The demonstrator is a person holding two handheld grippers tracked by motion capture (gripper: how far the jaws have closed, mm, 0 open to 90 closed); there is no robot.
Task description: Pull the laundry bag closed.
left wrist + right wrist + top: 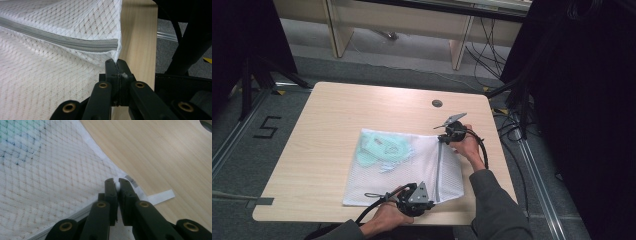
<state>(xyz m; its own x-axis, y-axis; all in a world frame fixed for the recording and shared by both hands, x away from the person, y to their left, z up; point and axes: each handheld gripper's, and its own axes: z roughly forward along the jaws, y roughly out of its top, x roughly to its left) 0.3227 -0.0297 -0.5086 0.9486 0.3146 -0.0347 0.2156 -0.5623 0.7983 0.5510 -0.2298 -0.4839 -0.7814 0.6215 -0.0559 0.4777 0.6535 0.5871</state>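
Nearest the high camera we see the left gripper (pixel 428 204) at the table's near edge, held in the person's left hand (pixel 387 215). In the left gripper view its jaws are closed on the corner of the white mesh bag (pixel 50 65), right where the grey zipper (pixel 62 40) ends.

The mesh bag (pixel 407 167) lies flat on the wooden table (pixel 327 125), right of the middle. A pale green item (pixel 382 147) sits inside it, toward the bag's far left part. The zipper (pixel 439 170) runs along the bag's right side, from near edge to far edge.

At the far end of that side we see the right gripper (pixel 443 139) in the right hand (pixel 467 147). In the right gripper view its jaws are pressed shut on a small white piece (pixel 117 185) at the bag's edge; we cannot tell whether this is the zipper pull. A white ribbon loop (pixel 161 196) lies on the table just beside the jaws.
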